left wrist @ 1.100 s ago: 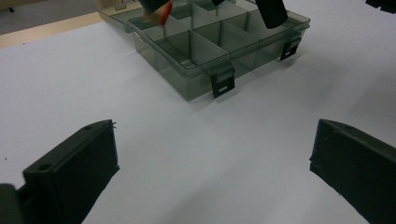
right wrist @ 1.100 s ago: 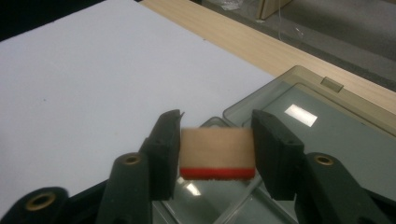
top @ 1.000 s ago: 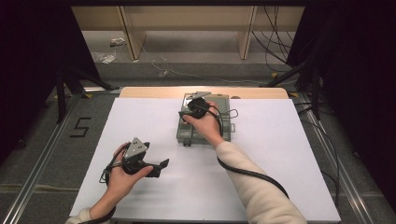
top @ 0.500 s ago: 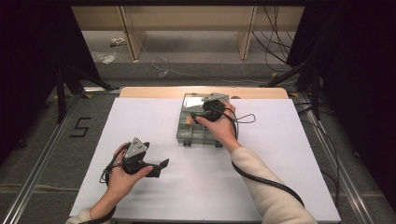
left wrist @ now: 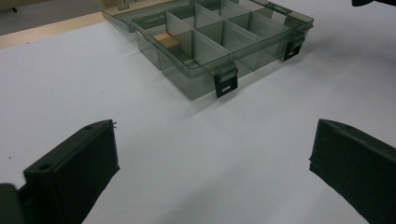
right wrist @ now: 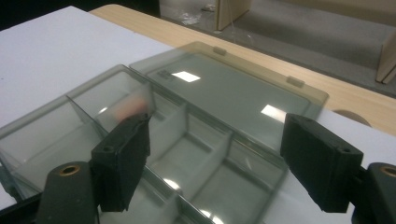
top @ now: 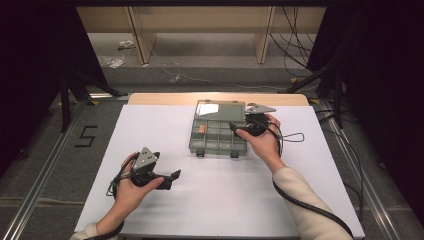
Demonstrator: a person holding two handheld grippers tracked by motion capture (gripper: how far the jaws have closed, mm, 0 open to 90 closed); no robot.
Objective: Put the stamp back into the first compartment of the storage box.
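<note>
White table, far edge — your right gripper [top: 235, 129], jaws just opened and empty, over the open organiser box [top: 218, 131] — ease clear of its dividers

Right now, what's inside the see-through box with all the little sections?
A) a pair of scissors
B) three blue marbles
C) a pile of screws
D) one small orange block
D: in the high view and the left gripper view, the open compartment box holds a single small orange block in one section.
</note>
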